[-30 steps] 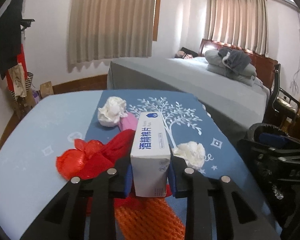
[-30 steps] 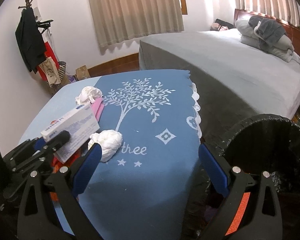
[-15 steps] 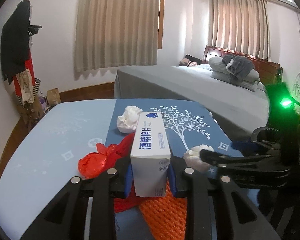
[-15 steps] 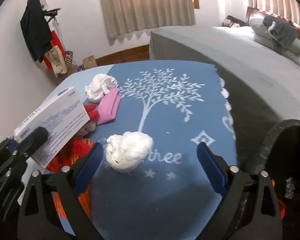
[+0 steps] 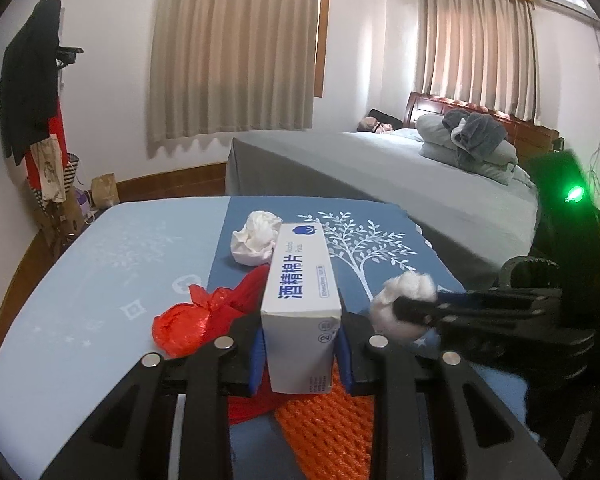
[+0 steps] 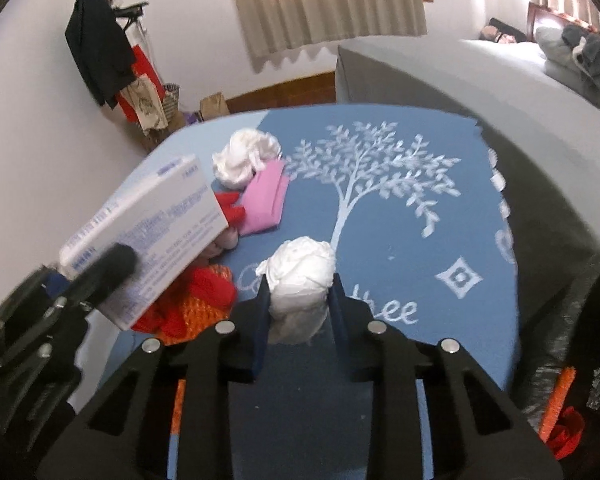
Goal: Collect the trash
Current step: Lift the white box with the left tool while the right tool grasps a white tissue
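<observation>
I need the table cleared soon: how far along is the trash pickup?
Barely started. The black bin at the table's right edge already holds some orange and red scraps. In hand: the left gripper is shut on a white box, and the right gripper is closing around a white tissue ball. Left on the table: another tissue wad, a pink packet, a red bag and orange netting.

The white box (image 5: 300, 300) hides most of the red plastic bag (image 5: 204, 316) and the near end of the orange net (image 5: 328, 424), which the frame's lower edge cuts off. The black bin (image 6: 580, 340) is cropped at right; its contents are indistinct.
</observation>
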Demonstrator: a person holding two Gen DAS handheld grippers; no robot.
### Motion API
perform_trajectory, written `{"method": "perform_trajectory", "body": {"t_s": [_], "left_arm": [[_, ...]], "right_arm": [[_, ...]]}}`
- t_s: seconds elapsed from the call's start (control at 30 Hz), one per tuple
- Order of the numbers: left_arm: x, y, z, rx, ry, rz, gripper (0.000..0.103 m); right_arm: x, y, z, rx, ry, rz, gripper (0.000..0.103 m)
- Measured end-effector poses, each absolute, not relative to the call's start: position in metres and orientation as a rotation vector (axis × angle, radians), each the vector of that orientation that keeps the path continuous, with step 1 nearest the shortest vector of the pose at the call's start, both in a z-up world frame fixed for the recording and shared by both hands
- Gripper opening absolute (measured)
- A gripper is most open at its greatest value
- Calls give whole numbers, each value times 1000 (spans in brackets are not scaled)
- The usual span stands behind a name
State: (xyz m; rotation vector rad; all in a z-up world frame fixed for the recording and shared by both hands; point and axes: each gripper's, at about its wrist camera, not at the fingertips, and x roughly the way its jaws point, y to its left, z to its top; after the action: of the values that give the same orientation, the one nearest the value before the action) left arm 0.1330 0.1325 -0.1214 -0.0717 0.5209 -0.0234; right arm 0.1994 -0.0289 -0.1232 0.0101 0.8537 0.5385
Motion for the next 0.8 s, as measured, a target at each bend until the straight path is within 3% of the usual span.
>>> {"method": "perform_trajectory", "body": {"t_s": [0.8], "left_arm": [[121, 47, -72, -25, 438, -195, 29]], "right_arm": [[142, -149, -35, 66, 640, 365, 27]]}}
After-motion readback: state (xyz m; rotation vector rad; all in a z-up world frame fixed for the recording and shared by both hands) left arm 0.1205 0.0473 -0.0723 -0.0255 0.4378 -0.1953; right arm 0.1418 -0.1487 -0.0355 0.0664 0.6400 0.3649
